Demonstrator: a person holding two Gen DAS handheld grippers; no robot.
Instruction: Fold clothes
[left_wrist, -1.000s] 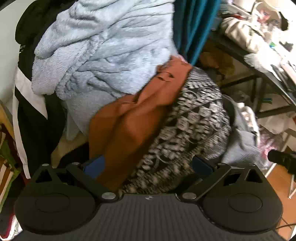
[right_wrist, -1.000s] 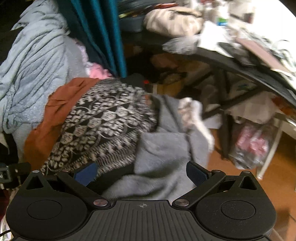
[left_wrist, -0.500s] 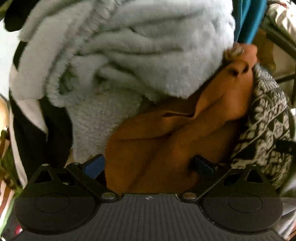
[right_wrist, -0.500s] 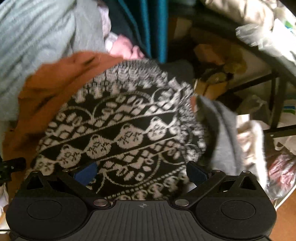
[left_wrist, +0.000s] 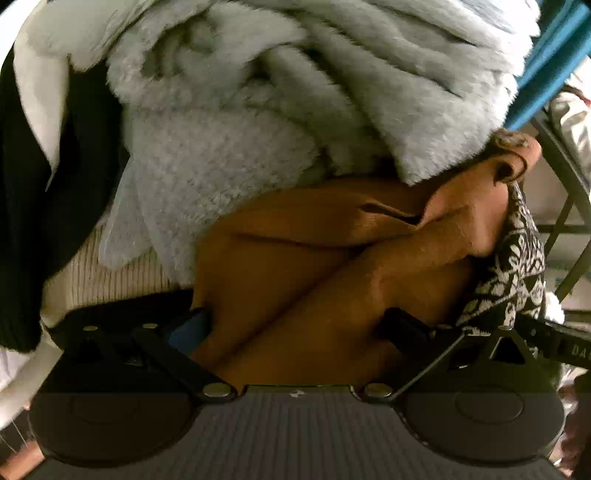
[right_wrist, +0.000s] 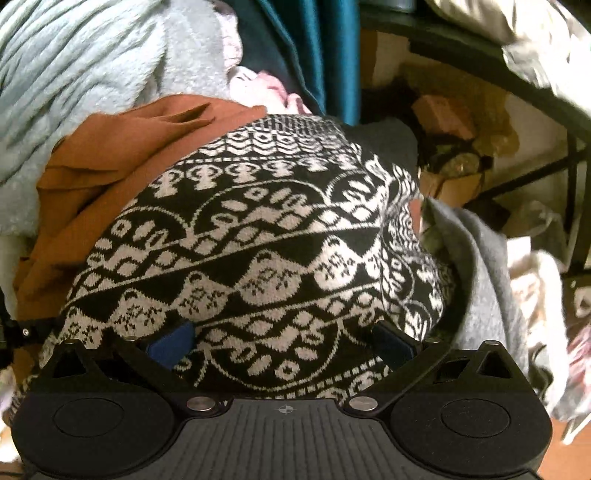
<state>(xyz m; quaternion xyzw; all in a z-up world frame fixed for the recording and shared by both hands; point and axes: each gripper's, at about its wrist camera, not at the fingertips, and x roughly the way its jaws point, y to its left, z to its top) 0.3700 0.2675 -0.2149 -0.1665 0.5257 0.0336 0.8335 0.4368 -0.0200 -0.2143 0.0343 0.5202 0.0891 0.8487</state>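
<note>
A heap of clothes fills both views. In the left wrist view a rust-orange garment (left_wrist: 314, 266) lies under a fluffy pale-blue fleece (left_wrist: 295, 92). My left gripper (left_wrist: 299, 328) is open, its fingers pushed in on either side of the orange cloth. In the right wrist view a black-and-white patterned knit (right_wrist: 266, 251) bulges over the pile beside the orange garment (right_wrist: 110, 158). My right gripper (right_wrist: 280, 343) is open, with the knit between its spread fingers.
A black and white jacket (left_wrist: 40, 184) and a cream ribbed knit (left_wrist: 107, 280) hang at the left. A grey garment (right_wrist: 480, 280), teal curtain (right_wrist: 317, 48) and a dark table frame (right_wrist: 554, 147) with clutter stand at the right.
Both grippers have moved closer into the pile. The orange garment now fills the gap of the left gripper, and the patterned knit fills the gap of the right one. Both stayed open.
</note>
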